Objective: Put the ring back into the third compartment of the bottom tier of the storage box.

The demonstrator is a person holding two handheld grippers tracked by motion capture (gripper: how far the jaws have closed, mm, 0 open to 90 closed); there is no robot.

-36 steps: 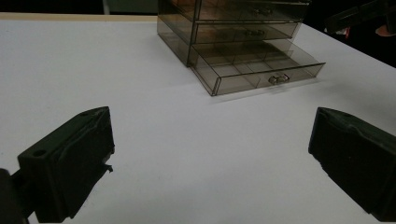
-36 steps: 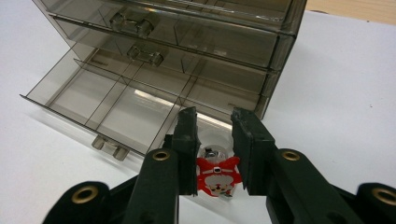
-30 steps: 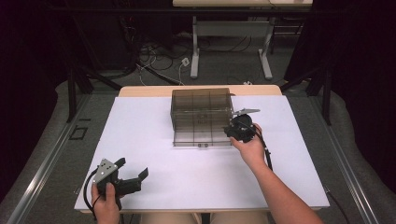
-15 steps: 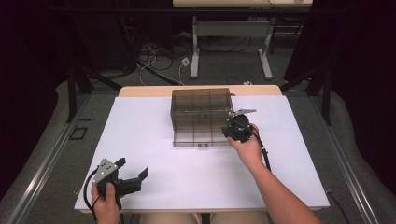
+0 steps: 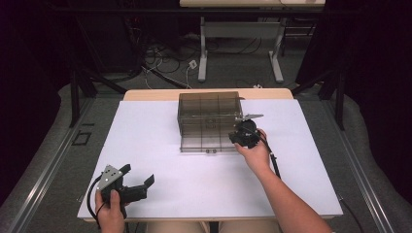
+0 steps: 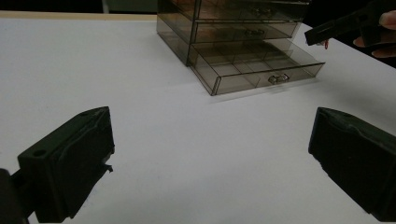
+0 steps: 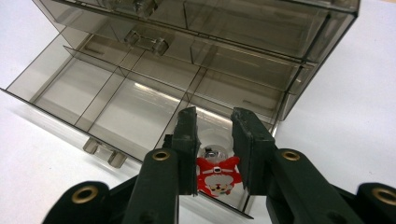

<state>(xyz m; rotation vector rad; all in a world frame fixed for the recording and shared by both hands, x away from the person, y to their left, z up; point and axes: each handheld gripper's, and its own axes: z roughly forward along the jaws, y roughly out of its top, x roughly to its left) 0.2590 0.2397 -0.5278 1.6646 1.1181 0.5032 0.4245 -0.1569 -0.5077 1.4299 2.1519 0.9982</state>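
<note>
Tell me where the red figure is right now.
In the right gripper view, the red figure sits between the right gripper's jaws, over the right-hand compartment of the open bottom drawer of the smoky organiser.

A smoky transparent drawer cabinet (image 5: 210, 119) is standing on the white table, its bottom drawer (image 7: 126, 105) pulled out and showing divided compartments, with two small knobs on its front. A small red and white figure (image 7: 216, 175) with a clear round piece at one end is sitting in the drawer's end compartment, between the right gripper's (image 7: 214, 149) narrowly parted jaws.
</note>
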